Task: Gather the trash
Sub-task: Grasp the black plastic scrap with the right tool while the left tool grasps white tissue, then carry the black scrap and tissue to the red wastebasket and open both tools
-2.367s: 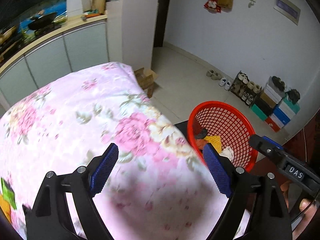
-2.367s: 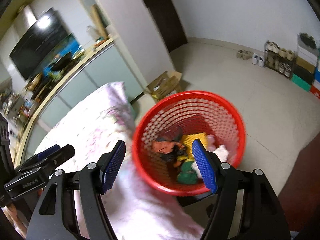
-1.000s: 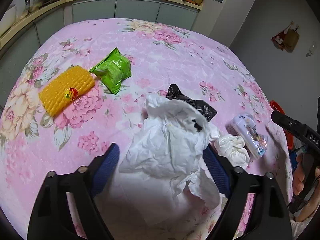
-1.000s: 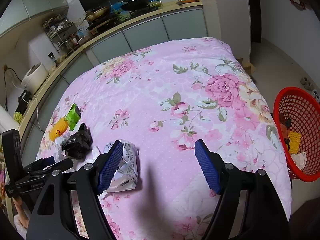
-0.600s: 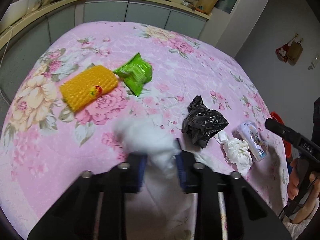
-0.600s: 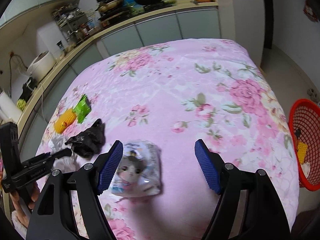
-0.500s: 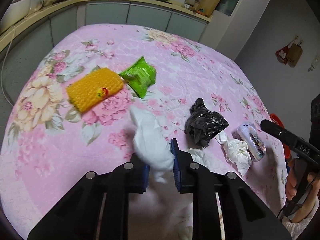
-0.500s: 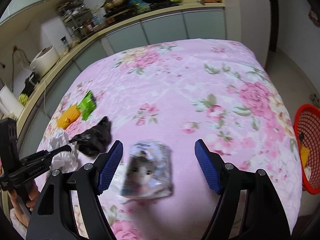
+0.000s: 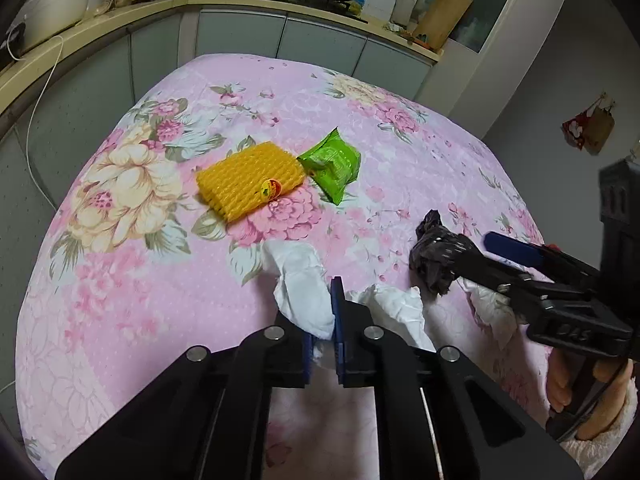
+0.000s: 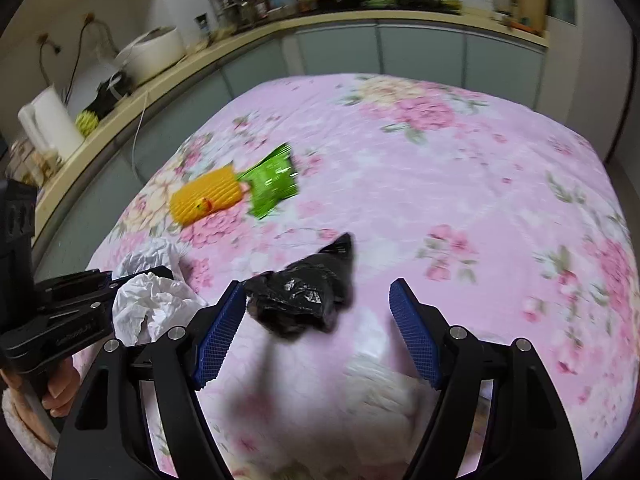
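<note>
we see our left gripper clenched on a white paper wad, jaws nearly together with the paper pinched between the blue pads. more of the crumpled paper spills out to the right of the jaws and lies on the pink floral cloth. in the right wrist view the same paper sits bunched at the left gripper's tip, low on the left.

our right gripper is released, jaws wide apart, blue pads on each side of a black bag. the left pad looks to be touching or just beside the bag's left end; we cannot tell which, the frame is blurred. the right pad is well clear of it. in the left wrist view the black bag lies on the cloth at the tip of the right gripper, with another white tissue just under that gripper.

further back on the cloth lie a yellow foam net with a small round sticker and a green packet, touching or nearly touching at one corner. both are well apart from either gripper. they show again in the right view, net left, packet right.

a counter with cabinets runs behind the table, with a rice cooker on it.
</note>
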{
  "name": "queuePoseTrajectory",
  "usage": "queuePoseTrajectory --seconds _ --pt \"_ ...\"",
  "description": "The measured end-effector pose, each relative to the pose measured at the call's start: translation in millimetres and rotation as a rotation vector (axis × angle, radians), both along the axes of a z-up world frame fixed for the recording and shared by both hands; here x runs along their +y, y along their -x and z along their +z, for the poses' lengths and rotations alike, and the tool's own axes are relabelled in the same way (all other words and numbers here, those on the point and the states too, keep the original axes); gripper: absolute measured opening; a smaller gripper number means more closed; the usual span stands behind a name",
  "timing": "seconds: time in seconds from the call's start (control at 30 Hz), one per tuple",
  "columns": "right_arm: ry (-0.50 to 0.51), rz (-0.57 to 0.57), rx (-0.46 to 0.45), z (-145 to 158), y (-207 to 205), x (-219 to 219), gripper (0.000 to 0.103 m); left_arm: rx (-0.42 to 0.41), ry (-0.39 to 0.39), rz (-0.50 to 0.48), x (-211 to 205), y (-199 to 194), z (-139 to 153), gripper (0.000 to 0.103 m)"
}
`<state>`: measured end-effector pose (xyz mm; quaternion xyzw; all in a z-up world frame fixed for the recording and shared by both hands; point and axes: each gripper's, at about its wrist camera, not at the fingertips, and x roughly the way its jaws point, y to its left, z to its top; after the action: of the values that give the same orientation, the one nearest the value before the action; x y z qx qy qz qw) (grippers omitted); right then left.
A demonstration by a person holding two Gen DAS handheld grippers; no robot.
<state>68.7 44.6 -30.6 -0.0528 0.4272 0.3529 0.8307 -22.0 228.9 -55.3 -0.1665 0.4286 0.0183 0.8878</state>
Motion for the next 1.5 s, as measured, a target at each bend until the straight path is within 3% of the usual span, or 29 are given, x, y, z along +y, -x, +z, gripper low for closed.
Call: queuePoseTrajectory --seconds 0.1,0.3,0.4,0.97,1.5 --pt "0.029 0.026 -0.005 -7 1 14 0.07 -0.004 0.007 0.004 3 2 0 0.006" --pt "0.057 0.042 -0.004 -17 -4 24 0.048 -0.02 0.006 0.0 3 3 3 0.005" --pt "0.048 0.04 -0.003 -17 -6 23 0.044 -0.019 0.006 -0.001 3 1 4 0.005" --pt "-0.069 -0.118 -0.075 28 -24 -36 0.043 -0.044 -0.042 -0.023 -13 -28 24 0.005" --pt "-0.161 -0.306 -0.115 54 -38 -117 0.043 -0.114 -0.119 -0.125 -70 -81 65 0.005"
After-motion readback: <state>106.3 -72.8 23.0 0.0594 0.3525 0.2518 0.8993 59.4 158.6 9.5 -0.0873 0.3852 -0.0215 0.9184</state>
